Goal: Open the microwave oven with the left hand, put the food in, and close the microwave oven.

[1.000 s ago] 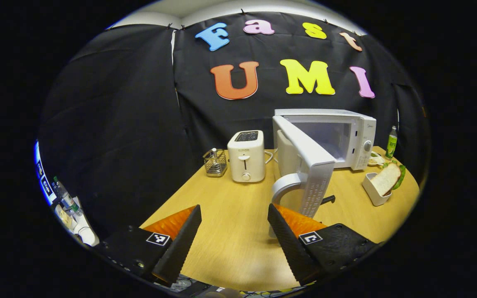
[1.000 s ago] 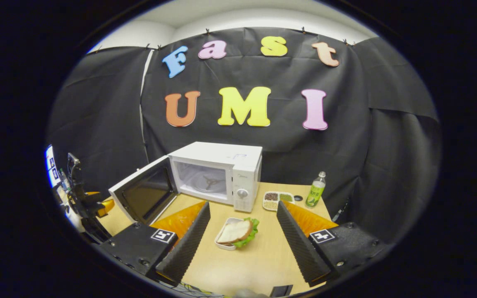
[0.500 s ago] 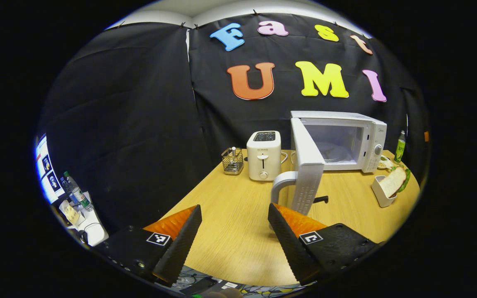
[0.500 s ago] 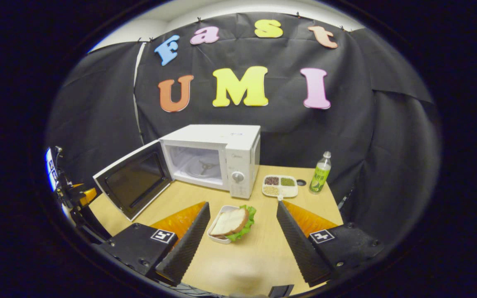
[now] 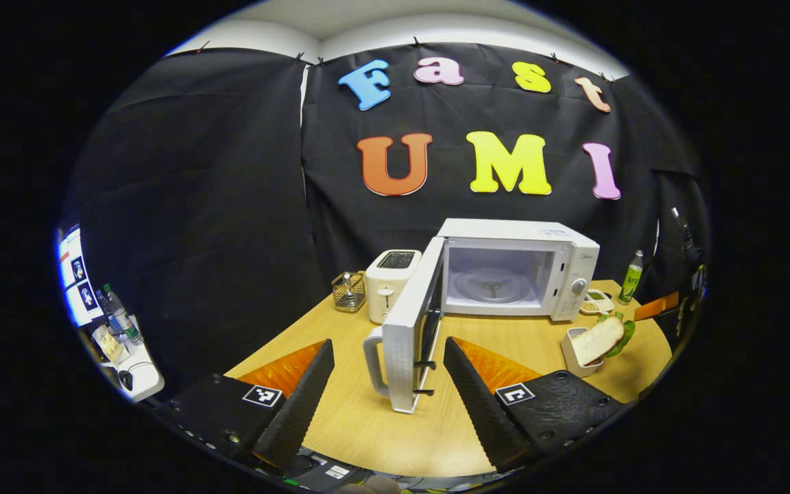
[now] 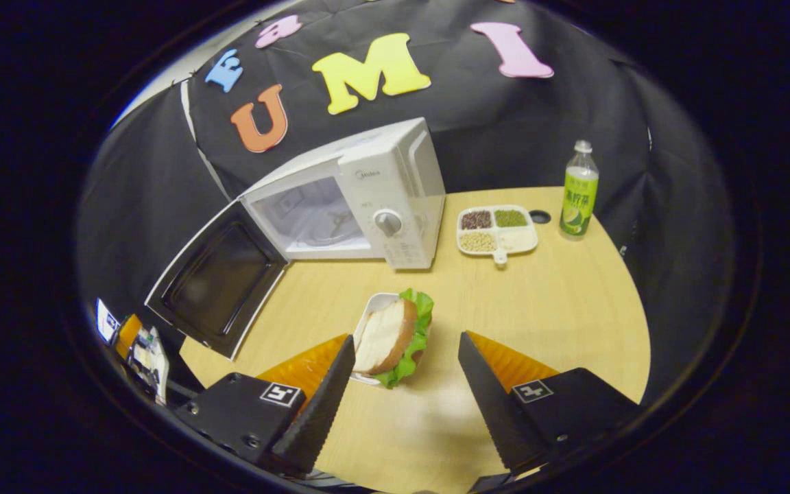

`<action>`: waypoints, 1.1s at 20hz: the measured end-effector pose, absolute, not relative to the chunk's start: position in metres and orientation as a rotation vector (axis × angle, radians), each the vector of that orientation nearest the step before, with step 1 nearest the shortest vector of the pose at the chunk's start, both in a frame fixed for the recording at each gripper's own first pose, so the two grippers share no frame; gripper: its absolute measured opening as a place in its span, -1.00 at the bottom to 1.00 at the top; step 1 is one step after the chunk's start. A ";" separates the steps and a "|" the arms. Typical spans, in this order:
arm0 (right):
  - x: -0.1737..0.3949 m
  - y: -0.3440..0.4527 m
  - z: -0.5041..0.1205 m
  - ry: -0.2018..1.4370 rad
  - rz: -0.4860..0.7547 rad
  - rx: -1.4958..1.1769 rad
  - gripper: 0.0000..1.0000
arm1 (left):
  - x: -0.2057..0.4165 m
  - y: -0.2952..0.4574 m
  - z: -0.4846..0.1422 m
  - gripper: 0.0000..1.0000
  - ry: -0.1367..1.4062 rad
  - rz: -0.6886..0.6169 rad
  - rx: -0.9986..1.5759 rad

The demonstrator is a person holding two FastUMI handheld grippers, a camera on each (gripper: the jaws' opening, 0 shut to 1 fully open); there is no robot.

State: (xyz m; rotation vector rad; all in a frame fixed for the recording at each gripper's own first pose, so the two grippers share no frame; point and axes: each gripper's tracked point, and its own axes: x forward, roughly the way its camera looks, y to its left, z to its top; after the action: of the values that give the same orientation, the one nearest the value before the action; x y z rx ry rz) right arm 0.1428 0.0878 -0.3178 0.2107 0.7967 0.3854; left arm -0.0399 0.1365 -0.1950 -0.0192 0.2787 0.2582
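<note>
White microwave [image 5: 518, 271] at back of wooden table [image 6: 559, 302], door [image 5: 412, 329] swung wide. Sandwich [image 6: 391, 336] in small white tray [image 6: 372, 310], just ahead of right tool [image 6: 402, 401], spread apart, perhaps brushing its near finger. Left tool [image 5: 385, 394] released, empty, flanking door edge.

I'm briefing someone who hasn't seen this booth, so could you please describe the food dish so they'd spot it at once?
Start at the white microwave, its door swung open. On the wooden table in front of its control panel sits a small white dish holding a sandwich. Unlike the divided tray of beans nearby, it shows bread and green lettuce.
</note>
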 end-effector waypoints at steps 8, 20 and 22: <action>0.171 0.112 -0.357 1.004 0.536 0.385 0.38 | -0.023 0.073 -0.150 0.94 0.250 0.285 0.050; 0.178 0.116 -0.344 1.051 0.512 0.478 -0.24 | 0.002 0.066 -0.141 0.94 0.241 0.194 0.067; 0.179 0.120 -0.329 1.007 0.489 0.467 -0.24 | 0.004 0.070 -0.142 0.94 0.241 0.160 0.060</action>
State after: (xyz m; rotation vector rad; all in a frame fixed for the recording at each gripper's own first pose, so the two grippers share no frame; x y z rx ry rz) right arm 0.1792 0.1197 -0.3287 0.4670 1.0067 0.4894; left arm 0.0036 0.0698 -0.1420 0.0605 0.2413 0.1600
